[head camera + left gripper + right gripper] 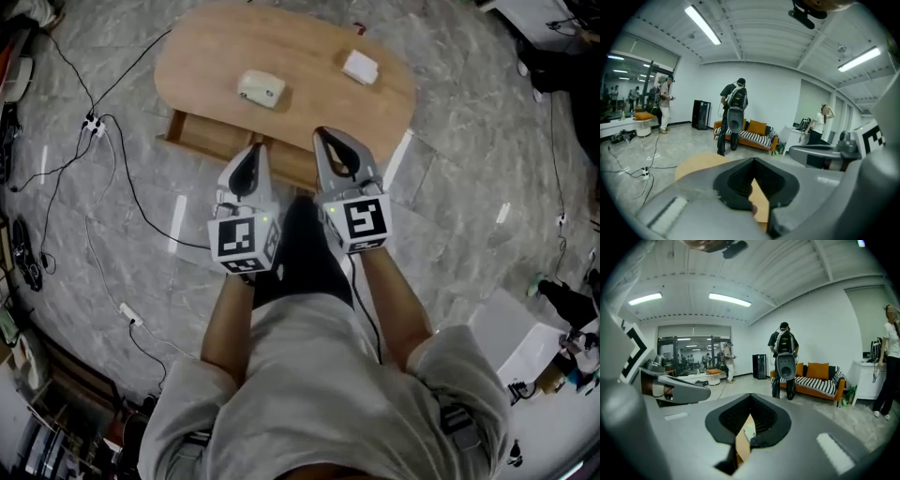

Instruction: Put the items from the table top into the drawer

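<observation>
A cream-coloured item (261,88) lies left of centre on the oval wooden table (300,47). A small white item (360,67) lies toward its right end. Under the near edge the wooden drawer (214,137) stands pulled out. My left gripper (254,150) is over the drawer's right part, shut and empty. My right gripper (324,137) hangs beside it at the table's near edge, also shut with nothing in it. In the left gripper view the left gripper (753,159) points over the table (698,165). The right gripper (750,395) looks across the room; both items are hidden there.
Black cables and a power strip (91,122) run over the marble floor left of the table. A white box (514,339) stands at the lower right. Several people and an orange sofa (754,133) are beyond the table.
</observation>
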Demonstrator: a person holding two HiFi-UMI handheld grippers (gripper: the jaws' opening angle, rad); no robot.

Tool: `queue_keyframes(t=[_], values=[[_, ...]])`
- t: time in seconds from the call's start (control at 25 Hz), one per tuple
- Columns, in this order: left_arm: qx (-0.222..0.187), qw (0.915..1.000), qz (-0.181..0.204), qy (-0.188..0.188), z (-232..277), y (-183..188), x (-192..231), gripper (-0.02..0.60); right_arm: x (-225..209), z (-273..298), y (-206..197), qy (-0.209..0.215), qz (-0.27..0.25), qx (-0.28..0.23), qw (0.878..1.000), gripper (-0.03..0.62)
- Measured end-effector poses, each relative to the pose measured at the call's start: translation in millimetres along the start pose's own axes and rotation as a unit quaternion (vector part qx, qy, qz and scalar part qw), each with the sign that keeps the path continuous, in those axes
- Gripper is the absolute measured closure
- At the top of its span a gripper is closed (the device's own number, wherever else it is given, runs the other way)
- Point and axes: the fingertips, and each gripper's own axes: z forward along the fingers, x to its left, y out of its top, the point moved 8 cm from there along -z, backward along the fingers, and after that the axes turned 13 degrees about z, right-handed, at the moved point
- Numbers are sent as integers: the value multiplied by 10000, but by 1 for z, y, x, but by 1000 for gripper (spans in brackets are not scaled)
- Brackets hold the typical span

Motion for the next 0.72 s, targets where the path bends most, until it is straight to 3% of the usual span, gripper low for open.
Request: queue_keyframes(t=[0.16, 0.32, 0.48, 0.72], values=[[265, 9990, -364, 56, 42, -45, 14, 561, -30, 52, -45, 168, -94, 595, 9980, 586], [629, 9975, -173, -269, 75, -109, 18, 561, -42, 88, -105, 341, -140, 1097, 9933, 586], [863, 9958, -170, -233, 99, -170, 40, 561, -33, 116, -156, 582, 53, 1459, 9876, 586], [1052, 9931, -501, -122, 127, -227, 74, 561, -33, 148, -209, 420, -132, 1939, 9800, 586]])
